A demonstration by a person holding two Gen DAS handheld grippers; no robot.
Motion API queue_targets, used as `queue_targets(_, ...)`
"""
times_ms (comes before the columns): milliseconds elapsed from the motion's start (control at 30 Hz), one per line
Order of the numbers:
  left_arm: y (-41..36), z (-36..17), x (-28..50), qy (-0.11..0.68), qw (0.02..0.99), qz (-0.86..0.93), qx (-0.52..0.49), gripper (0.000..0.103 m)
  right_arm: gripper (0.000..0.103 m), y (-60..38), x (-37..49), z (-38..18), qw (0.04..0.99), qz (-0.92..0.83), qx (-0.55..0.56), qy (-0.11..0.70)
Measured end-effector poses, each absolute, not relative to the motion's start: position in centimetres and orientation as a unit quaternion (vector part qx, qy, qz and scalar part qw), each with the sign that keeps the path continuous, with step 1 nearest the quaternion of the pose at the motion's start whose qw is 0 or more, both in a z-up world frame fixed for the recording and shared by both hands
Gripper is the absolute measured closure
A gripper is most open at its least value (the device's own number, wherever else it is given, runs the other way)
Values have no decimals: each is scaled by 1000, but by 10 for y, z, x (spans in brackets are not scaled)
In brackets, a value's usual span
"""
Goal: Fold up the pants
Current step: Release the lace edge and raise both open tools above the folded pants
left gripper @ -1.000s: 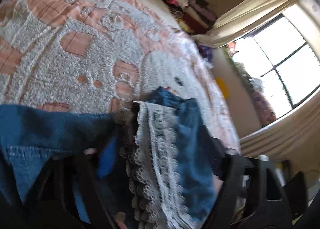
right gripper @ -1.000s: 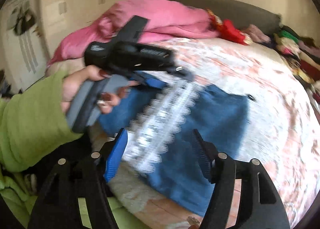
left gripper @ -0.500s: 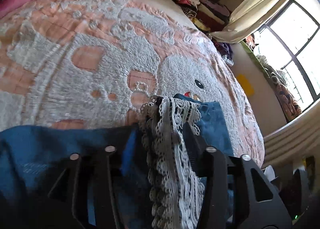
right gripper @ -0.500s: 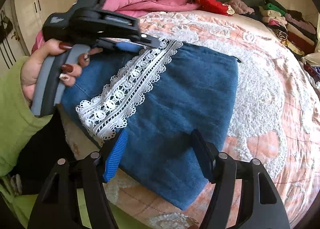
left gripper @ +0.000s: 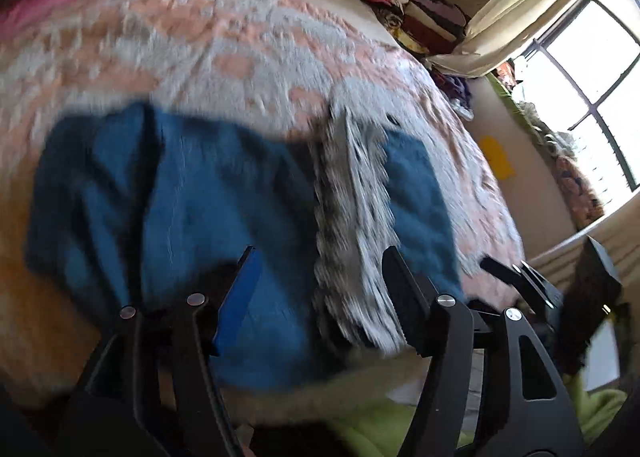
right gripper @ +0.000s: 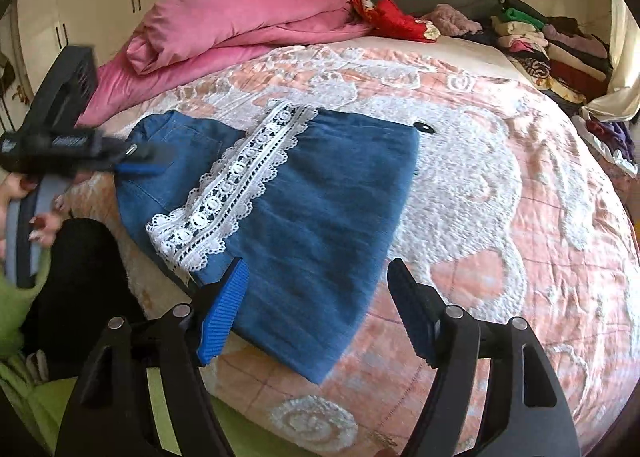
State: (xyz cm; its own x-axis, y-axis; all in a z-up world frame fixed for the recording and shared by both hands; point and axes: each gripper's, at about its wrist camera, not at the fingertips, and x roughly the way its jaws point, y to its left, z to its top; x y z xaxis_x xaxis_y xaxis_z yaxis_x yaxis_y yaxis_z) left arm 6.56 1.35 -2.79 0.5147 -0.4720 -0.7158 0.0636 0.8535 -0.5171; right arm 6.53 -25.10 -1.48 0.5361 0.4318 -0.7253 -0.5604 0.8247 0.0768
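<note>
Folded blue denim pants [right gripper: 320, 197] with a white lace strip [right gripper: 236, 185] lie flat on the bed near its front edge. In the blurred left wrist view the pants [left gripper: 192, 197] and lace [left gripper: 352, 217] show beyond my left gripper [left gripper: 320, 269]. Its jaws are opening and its pads press on nothing. From the right wrist view the left gripper [right gripper: 136, 163] hovers at the pants' left edge, held by a hand [right gripper: 44, 217] in a green sleeve. My right gripper [right gripper: 316, 277] hangs over the pants' near edge, jaws opening, gripping nothing.
A pink and white bedspread [right gripper: 500, 217] covers the bed. A pink duvet [right gripper: 240, 25] is bunched at the back left. Red clothing [right gripper: 396, 17] and stacks of folded clothes [right gripper: 552, 49] line the back right. In the left wrist view, a window [left gripper: 592, 97] and curtain lie right of the bed.
The left gripper has let go of the lace edge, opened wider and drawn back to the pants' left side. The pants now lie flat and folded. The right gripper backed off slightly.
</note>
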Motion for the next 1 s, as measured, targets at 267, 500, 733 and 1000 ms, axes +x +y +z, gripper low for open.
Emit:
queue_targets(267, -14, -41, 50, 502, 829, -146, -200, 50, 32, -254, 56, -16, 870, 299, -75, 385)
queue_targets(500, -46, -55, 55, 516, 824, -149, -181, 92, 33, -256, 53, -19, 865, 309, -67, 390)
queue_targets(733, -42, -55, 51, 517, 835, -128, -138, 82, 40, -248, 50, -17, 860, 324, -77, 387)
queue_targets(1000, -43, -53, 53, 513, 839, -130, -125, 79, 44, -225, 53, -26, 849, 325, -115, 401)
